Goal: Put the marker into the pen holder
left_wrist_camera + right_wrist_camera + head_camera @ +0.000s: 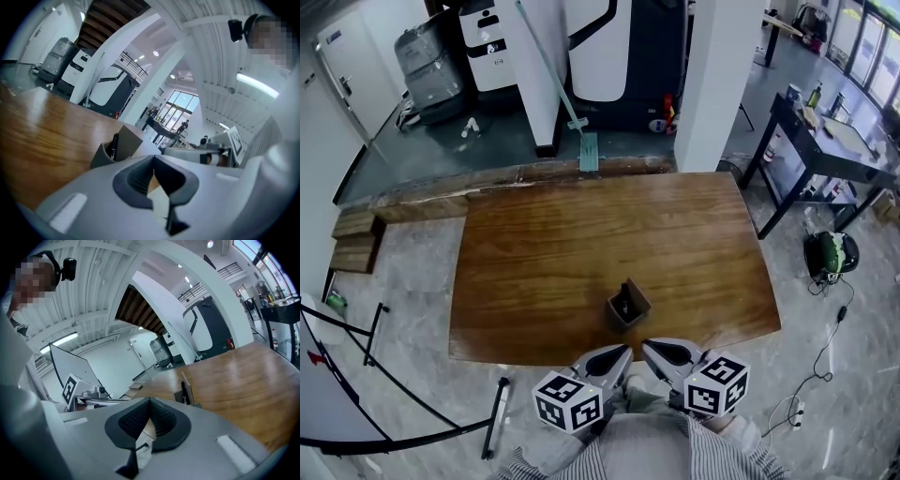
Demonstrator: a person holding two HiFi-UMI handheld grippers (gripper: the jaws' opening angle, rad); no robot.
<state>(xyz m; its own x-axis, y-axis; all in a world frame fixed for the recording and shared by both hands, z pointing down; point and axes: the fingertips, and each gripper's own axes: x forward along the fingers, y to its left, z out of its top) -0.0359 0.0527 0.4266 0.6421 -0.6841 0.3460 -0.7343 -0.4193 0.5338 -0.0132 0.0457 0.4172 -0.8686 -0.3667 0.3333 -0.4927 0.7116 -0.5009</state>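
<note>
A dark grey pen holder [627, 305] stands near the front edge of the wooden table [581, 244]. A black marker [623, 302] stands inside it, also seen in the left gripper view as the marker [113, 146] in the holder [116, 148] and in the right gripper view as the marker [183, 392]. My left gripper [620, 354] and right gripper [648, 351] hover side by side just off the table's front edge, below the holder. Both are shut with nothing between their jaws. The left gripper [153, 165] and the right gripper [150, 409] show touching pads.
A black workbench [825, 141] with bottles stands at the right. A white pillar [712, 75] and white machines [487, 47] stand behind the table. A black stand frame [384, 375] sits on the floor at the left. A helmet [831, 253] lies on the floor at the right.
</note>
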